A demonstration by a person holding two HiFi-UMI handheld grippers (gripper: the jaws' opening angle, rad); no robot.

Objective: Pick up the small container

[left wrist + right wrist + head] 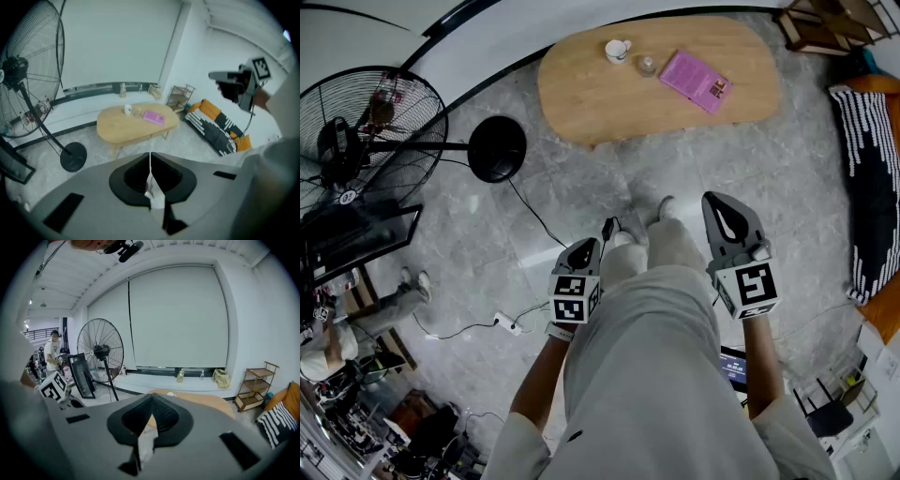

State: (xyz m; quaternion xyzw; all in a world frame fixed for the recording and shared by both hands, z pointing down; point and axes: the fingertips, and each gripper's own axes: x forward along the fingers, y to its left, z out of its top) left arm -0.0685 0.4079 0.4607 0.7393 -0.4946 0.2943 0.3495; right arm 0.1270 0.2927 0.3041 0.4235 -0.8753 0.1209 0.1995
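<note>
The small clear container (647,66) stands on the oval wooden table (581,103), between a white cup (618,50) and a pink book (696,80). In the left gripper view the container (137,112) shows small and far off on the table (117,131). My left gripper (584,246) and right gripper (719,199) are held in front of the person's legs, well short of the table. Both are shut with nothing between the jaws. My left gripper (150,157) points at the table. My right gripper (151,401) points higher, at the window wall.
A large standing fan (366,141) with a round black base (497,148) is at the left, and cables and a power strip (506,323) lie on the grey floor. A striped cushion (872,178) and a wooden shelf (825,23) are at the right. A person (52,352) stands behind the fan.
</note>
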